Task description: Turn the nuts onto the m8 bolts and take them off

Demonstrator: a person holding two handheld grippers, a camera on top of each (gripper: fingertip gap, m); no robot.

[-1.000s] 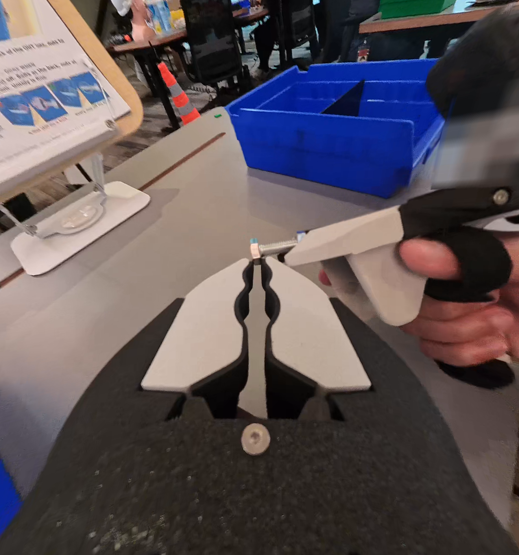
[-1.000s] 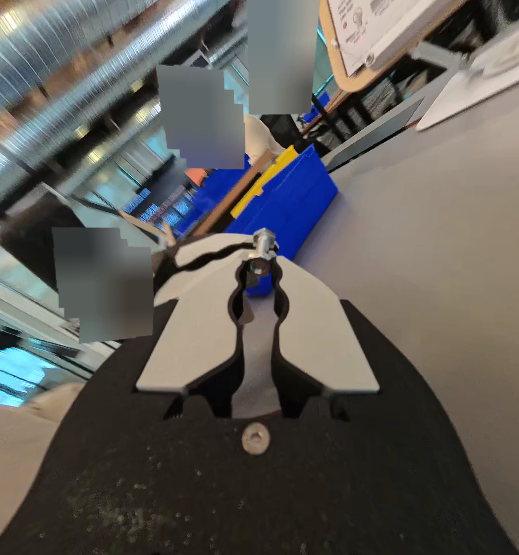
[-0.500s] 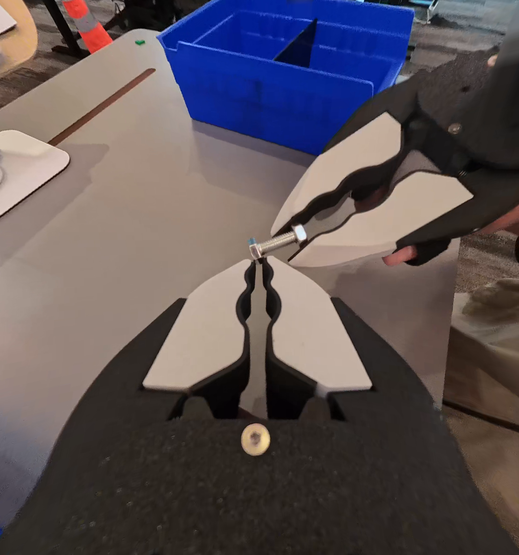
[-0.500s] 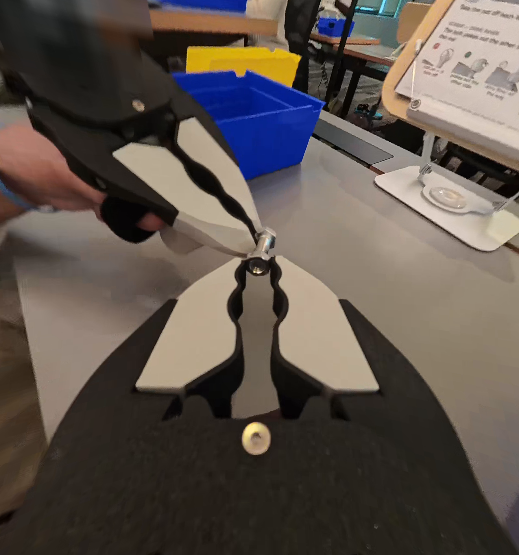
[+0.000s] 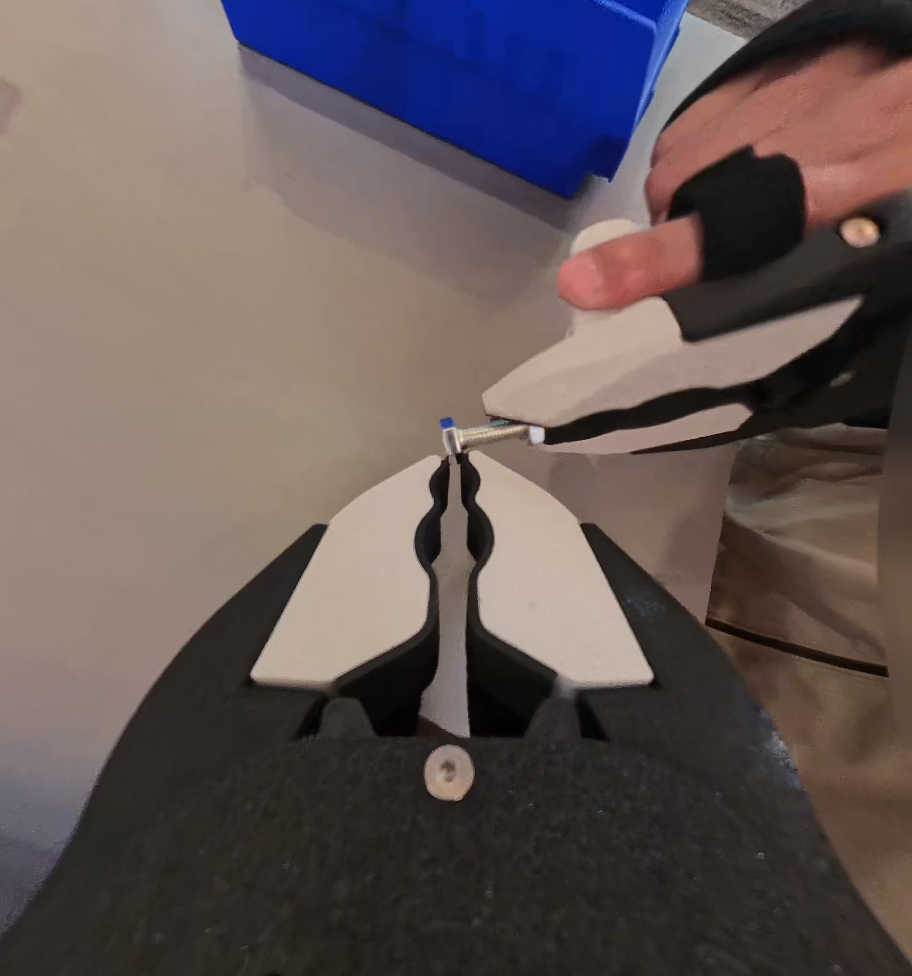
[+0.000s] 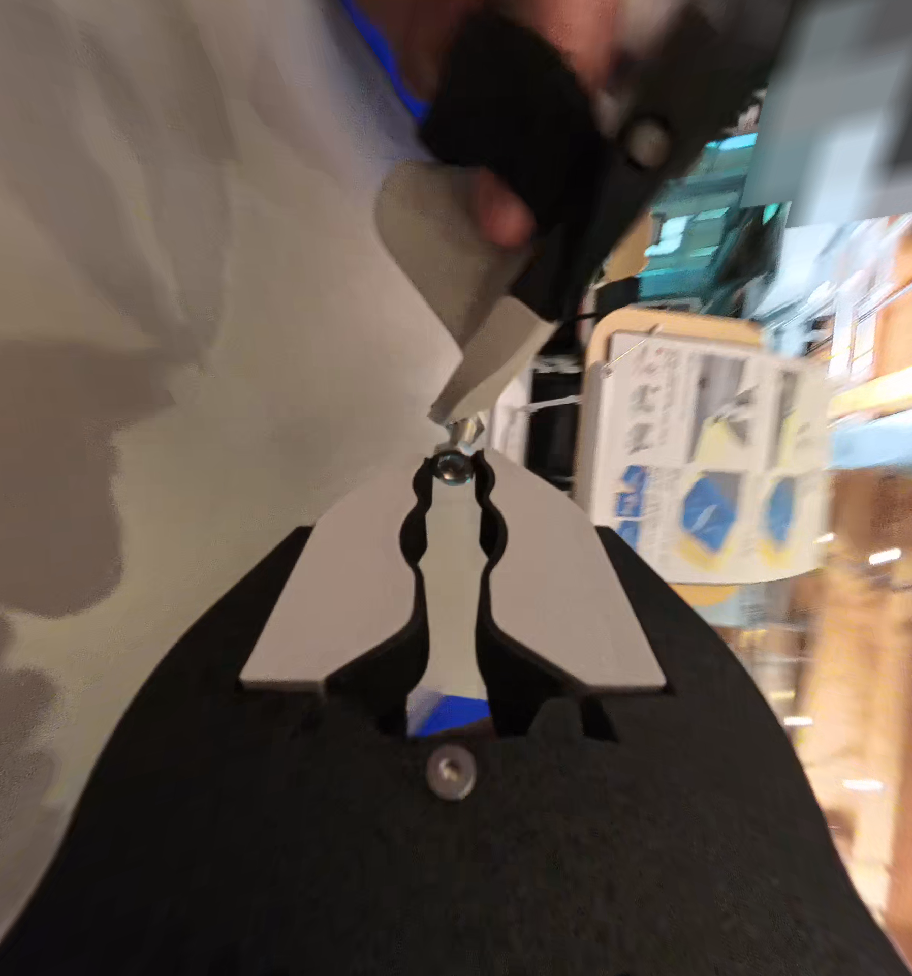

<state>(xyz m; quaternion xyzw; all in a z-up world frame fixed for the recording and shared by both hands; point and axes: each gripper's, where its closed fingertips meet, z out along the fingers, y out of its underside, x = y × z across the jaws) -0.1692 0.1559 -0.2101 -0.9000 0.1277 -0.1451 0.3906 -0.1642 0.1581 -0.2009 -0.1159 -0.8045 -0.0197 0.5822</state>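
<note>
A silver M8 bolt [image 5: 490, 434] lies level above the grey table, with a nut [image 5: 451, 441] near its blue-tipped left end. My left gripper [image 5: 453, 460] is shut on the nut at its fingertips. My right gripper [image 5: 540, 435] comes in from the right, held by a hand, and is shut on the bolt's head end. In the right wrist view my right gripper [image 6: 453, 465] grips the bolt head [image 6: 452, 471], seen end-on. The left gripper's grey fingertip [image 6: 475, 391] comes down from above onto the nut [image 6: 465, 432]. That view is blurred and rolled.
A blue bin [image 5: 469, 68] stands at the back of the grey table [image 5: 179, 317]. A hand [image 5: 760, 185] with a black strap holds the right gripper. A printed instruction board on a stand [image 6: 707, 465] is behind the bolt. The person's trousers [image 5: 791, 554] are at the table's right edge.
The right gripper has rolled around the bolt's axis, so its view has spun. The left view has tipped down toward the table. Both grippers have kept their hold.
</note>
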